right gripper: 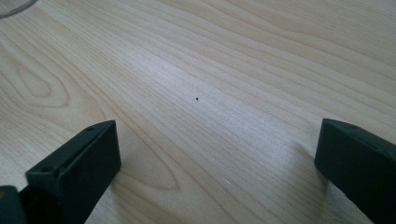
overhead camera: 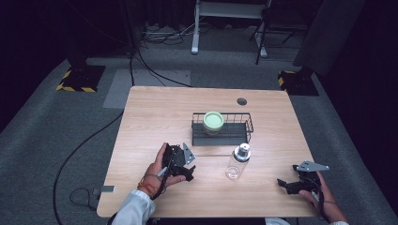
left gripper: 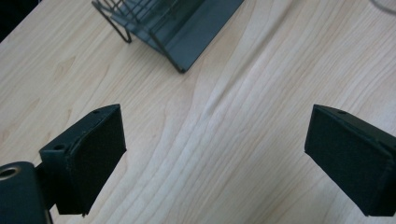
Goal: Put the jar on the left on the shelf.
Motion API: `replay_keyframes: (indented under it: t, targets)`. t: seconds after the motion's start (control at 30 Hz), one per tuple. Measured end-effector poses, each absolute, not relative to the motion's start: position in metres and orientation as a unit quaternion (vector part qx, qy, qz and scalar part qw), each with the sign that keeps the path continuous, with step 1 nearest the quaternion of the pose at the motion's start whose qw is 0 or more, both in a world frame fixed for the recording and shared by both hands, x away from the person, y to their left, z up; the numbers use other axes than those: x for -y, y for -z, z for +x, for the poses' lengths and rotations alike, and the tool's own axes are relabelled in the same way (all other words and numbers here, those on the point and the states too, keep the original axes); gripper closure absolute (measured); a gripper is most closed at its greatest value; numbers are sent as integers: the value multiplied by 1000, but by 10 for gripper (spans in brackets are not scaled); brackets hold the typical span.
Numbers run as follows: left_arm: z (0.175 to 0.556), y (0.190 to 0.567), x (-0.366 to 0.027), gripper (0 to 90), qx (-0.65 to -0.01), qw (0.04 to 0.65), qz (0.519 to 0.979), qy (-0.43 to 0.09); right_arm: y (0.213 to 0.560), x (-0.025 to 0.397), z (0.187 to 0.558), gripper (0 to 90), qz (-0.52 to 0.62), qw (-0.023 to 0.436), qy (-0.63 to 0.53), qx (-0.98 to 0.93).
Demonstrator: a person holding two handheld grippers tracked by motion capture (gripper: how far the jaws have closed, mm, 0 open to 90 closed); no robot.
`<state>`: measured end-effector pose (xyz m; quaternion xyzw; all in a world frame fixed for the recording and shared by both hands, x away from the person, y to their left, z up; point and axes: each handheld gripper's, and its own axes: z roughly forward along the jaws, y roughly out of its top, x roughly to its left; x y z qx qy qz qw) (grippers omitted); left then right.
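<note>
The left gripper (overhead camera: 187, 172), a black two-jaw claw held in the person's left hand (overhead camera: 157, 171), sits low over the pale wooden table (overhead camera: 155, 117) with its jaws spread wide and nothing between them; in the left gripper view (left gripper: 215, 154) only bare wood grain lies in the gap. Just beyond and to the right of this claw stands the clear plastic bottle with a silver screw cap (overhead camera: 238, 162), upright on the table and apart from both claws. Its rim is a faint curve at the top right corner of the left gripper view (left gripper: 385, 4).

Farther ahead of the left claw is the black wire basket with a dark solid base (overhead camera: 221, 129); one corner of it shows at the top of the left gripper view (left gripper: 173, 28). Inside the basket, toward its left end, stands a jar with a round pale green lid (overhead camera: 213, 121).

The right gripper (overhead camera: 284, 184), held in the right hand (overhead camera: 324, 199) near the table's right front corner, is likewise released, jaws wide apart over bare wood (right gripper: 217, 163). The bottle stands well to this claw's left, its edge just visible at the top left of the right gripper view (right gripper: 14, 7).
</note>
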<state>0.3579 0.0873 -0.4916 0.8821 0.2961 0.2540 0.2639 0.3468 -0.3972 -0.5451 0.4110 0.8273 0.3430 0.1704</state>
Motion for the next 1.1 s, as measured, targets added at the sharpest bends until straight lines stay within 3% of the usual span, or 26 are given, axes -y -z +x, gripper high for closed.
replay_keyframes:
  t: [0.53,1.1]
  targets:
    - [343,509,-120,50,-325,268,875,-239,545,397,347,3,411,170,-343,-827]
    - [336,531,-161,54,-389,262,862,-191,545,397,347,3,411,170,-343,-828]
